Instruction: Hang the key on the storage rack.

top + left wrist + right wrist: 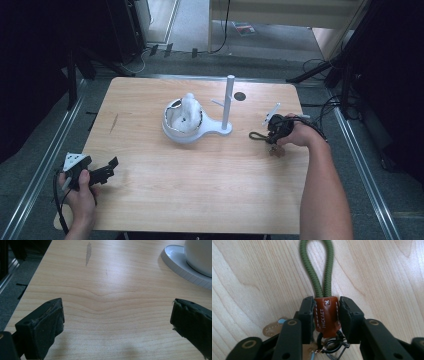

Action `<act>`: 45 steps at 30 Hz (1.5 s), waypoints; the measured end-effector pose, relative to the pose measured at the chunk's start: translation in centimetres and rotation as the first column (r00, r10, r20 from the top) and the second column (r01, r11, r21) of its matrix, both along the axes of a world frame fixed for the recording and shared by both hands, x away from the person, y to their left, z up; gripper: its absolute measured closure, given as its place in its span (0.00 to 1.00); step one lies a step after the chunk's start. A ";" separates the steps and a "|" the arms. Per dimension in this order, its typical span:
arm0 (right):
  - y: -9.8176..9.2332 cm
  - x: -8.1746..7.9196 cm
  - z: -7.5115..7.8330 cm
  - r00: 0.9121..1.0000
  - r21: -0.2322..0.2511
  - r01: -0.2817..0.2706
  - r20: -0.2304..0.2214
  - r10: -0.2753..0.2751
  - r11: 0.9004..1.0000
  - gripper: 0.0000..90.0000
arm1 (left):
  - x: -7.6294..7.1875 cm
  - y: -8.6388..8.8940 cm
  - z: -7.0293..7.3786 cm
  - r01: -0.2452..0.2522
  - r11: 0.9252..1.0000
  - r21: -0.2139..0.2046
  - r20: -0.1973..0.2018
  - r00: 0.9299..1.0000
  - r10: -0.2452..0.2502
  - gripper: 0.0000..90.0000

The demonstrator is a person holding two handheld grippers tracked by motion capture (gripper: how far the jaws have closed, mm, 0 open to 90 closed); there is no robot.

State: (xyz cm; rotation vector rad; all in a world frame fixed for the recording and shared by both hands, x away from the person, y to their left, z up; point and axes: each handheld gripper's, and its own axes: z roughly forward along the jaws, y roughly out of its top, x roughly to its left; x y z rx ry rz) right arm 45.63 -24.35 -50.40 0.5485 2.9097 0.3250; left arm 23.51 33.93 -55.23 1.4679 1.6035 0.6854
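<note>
Right gripper [327, 315]: we see its fingers [308, 317] pressed on both sides of the keychain's brown leather sleeve.
Keychain [326, 315]: it lies on the table [200, 170] near the right edge, its green cord loop [317, 267] stretching away from the fingers, a dark metal ring and tan tags at the near end.
Left gripper [117, 322]: we find its fingers spread wide over bare wood, nothing between them.
White stand [227, 107]: well left of the keychain, its round base holding a white bowl [182, 120].
</note>
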 end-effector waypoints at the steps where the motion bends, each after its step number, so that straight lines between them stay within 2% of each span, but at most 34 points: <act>1: -0.1 0.0 0.0 1.000 0.007 0.011 -0.001 -0.011 1.000 0.76 | 0.0 0.0 0.0 0.000 1.000 0.000 0.000 1.000 0.000 0.00; 9: 0.0 -0.2 0.1 0.999 -0.003 0.049 0.010 -0.049 0.999 0.77 | 0.0 0.0 0.0 0.001 1.000 -0.002 0.000 1.000 -0.001 0.00; 12: 0.0 -0.5 0.5 0.998 0.010 0.067 0.016 -0.067 0.998 0.77 | 0.0 0.0 0.0 0.001 1.000 -0.002 0.000 1.000 -0.001 0.00; 18: -0.1 -1.3 2.5 0.994 0.098 0.086 0.065 -0.093 0.991 0.77 | 0.0 0.0 0.0 0.000 1.000 -0.001 -0.001 1.000 0.000 0.00; 24: -0.1 -2.8 4.3 0.984 0.188 0.102 0.125 -0.127 0.977 0.77 | 0.0 0.0 0.0 0.000 1.000 0.000 -0.002 1.000 0.000 0.00; 26: -0.1 -3.1 4.5 0.983 0.200 0.102 0.133 -0.130 0.974 0.77 | 0.0 0.0 0.0 0.001 1.000 0.001 -0.002 1.000 -0.001 0.00; 31: 0.1 -5.0 5.9 0.976 0.252 0.110 0.154 -0.152 0.961 0.77 | 0.0 0.0 0.0 0.002 1.000 0.003 -0.002 1.000 -0.002 0.00; 34: 0.3 -5.9 6.5 0.969 0.293 0.132 0.165 -0.186 0.947 0.77 | 0.0 0.0 0.0 0.001 1.000 0.002 -0.001 1.000 -0.001 0.00; 35: 0.3 -5.9 6.5 0.969 0.293 0.132 0.165 -0.186 0.947 0.77 | 0.0 0.0 0.0 0.001 1.000 0.002 -0.001 1.000 -0.001 0.00; 36: 0.4 -6.6 6.8 0.961 0.325 0.145 0.178 -0.211 0.935 0.77 | 0.0 0.0 0.0 0.002 1.000 0.003 -0.001 1.000 -0.002 0.00; 39: 0.6 -7.4 7.3 0.949 0.349 0.163 0.200 -0.244 0.923 0.77 | 0.0 0.0 0.0 0.002 1.000 0.003 -0.001 1.000 -0.002 0.00; 40: 0.6 -7.4 7.3 0.949 0.349 0.163 0.200 -0.244 0.923 0.77 | 0.0 0.0 0.0 0.002 1.000 0.003 -0.001 1.000 -0.002 0.00; 41: 0.8 -8.0 7.7 0.940 0.383 0.168 0.215 -0.265 0.908 0.77 | 0.0 0.0 0.0 0.002 1.000 0.003 -0.001 1.000 -0.002 0.00; 44: 1.0 -8.7 8.2 0.923 0.419 0.188 0.234 -0.305 0.888 0.77 | 0.0 0.0 0.0 0.001 1.000 0.003 -0.001 1.000 -0.001 0.00; 45: 1.1 -9.1 8.4 0.917 0.437 0.192 0.239 -0.320 0.878 0.77 | 0.0 0.0 0.0 0.001 1.000 0.003 -0.001 1.000 -0.001 0.00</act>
